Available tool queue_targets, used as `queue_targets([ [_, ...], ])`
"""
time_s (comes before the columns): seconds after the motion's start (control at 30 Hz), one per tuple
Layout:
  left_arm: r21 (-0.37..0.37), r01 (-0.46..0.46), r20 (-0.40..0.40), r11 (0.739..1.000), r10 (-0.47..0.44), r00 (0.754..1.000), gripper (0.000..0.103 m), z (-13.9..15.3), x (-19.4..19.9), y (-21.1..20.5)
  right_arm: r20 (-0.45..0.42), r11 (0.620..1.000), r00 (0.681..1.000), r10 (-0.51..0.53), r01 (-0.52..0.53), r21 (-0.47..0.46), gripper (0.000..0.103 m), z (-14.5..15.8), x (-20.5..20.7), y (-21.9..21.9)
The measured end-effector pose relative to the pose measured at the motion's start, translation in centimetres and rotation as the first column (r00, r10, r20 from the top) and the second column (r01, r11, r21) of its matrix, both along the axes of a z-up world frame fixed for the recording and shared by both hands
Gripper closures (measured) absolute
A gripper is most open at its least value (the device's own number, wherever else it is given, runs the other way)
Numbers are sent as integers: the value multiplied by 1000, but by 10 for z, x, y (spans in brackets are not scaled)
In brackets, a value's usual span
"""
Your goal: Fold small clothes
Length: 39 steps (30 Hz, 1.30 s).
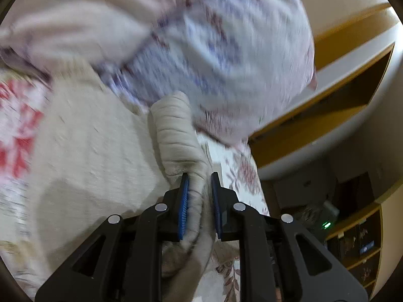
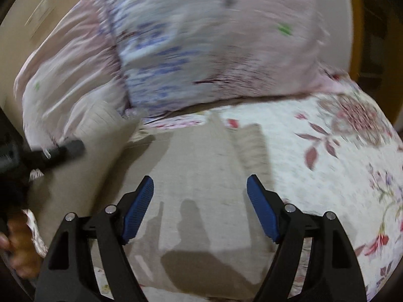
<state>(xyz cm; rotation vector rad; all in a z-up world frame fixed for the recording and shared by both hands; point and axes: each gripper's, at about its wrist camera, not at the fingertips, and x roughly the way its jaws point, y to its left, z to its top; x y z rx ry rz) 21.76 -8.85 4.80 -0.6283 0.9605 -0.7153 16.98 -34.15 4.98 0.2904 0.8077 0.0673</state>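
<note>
Left gripper: jaws clamped on a bunched fold of the beige garment, lifting that edge. Right gripper: jaws apart, hovering over the garment, gripping nothing. The garment lies spread on the floral bedspread. Beyond it, a blurred patterned pillow rests at the bed's far side.

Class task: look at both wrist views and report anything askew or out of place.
The beige garment lies mostly flat, but its ribbed part, pinched in the left gripper, is bunched and twisted. The right gripper hovers open.
</note>
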Motion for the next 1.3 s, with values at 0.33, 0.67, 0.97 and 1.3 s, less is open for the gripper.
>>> queue_targets([
  [0.33,-31,195,35,980,-194,980,78,13,-28,-18,5,933,998,61,-59,355,27,7,-7,-38],
  [0.67,325,-210,142,922,172,975,42,16,-19,94,-171,817,928,332,-193,543,39,-23,25,15],
  [0.97,320,-112,39,941,105,994,45,-19,-15,94,-191,791,882,431,-267,551,48,-33,45,56],
  [1.3,219,-113,-26,969,122,992,40,-20,-10,103,-186,780,929,322,-148,608,86,-49,79,58],
])
